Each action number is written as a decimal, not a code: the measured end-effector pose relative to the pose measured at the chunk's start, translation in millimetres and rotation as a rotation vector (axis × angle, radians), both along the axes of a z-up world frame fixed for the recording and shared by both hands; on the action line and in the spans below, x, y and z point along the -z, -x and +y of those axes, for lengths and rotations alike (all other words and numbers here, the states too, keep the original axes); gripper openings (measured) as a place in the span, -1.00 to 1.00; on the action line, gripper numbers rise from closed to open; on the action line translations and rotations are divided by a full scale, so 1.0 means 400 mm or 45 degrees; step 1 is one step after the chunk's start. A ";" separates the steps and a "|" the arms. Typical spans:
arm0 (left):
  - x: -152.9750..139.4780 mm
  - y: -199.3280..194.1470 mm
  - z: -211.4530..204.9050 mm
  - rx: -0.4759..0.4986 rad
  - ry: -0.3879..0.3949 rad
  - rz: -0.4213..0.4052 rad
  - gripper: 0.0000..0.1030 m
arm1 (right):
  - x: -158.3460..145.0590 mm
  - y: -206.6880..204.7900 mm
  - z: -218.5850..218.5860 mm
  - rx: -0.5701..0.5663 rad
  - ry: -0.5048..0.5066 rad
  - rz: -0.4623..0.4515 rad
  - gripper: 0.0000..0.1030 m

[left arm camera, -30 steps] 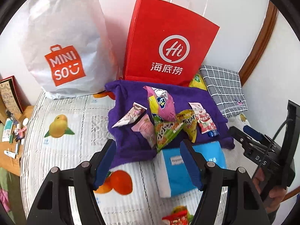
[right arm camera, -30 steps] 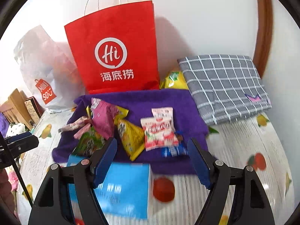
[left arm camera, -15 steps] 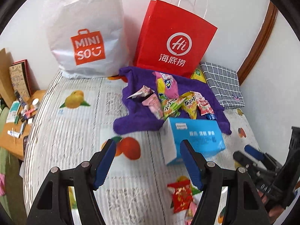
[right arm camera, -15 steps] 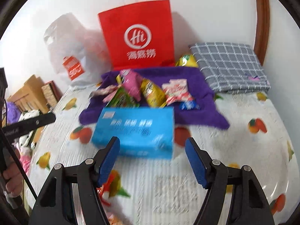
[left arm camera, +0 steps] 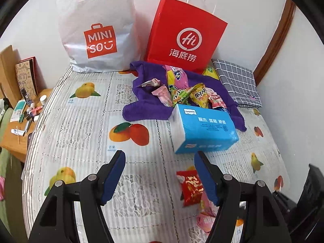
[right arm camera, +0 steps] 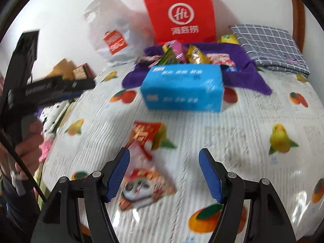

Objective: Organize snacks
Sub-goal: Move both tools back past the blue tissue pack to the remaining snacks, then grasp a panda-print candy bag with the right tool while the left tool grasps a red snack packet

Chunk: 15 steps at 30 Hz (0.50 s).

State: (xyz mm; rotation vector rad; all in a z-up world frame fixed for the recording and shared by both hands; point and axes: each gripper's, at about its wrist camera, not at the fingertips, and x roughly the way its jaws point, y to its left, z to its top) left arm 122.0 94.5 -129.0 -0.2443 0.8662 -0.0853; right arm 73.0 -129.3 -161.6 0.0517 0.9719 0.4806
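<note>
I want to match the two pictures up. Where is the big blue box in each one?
Left wrist view: the blue box sits right of centre, just in front of the purple cloth.
Right wrist view: the blue box is upper centre, again just in front of the purple cloth.
Shared landmark: the red paper bag stands against the wall behind the cloth in both.
</note>
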 end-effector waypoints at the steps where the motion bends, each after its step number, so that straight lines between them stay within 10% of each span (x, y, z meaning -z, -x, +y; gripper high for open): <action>1: -0.006 0.008 -0.003 0.003 -0.002 -0.008 0.33 | 0.004 0.011 0.006 -0.017 -0.007 0.002 0.38; 15: -0.034 0.081 0.000 0.026 -0.016 -0.060 0.33 | 0.114 0.037 0.111 -0.111 0.155 0.031 0.44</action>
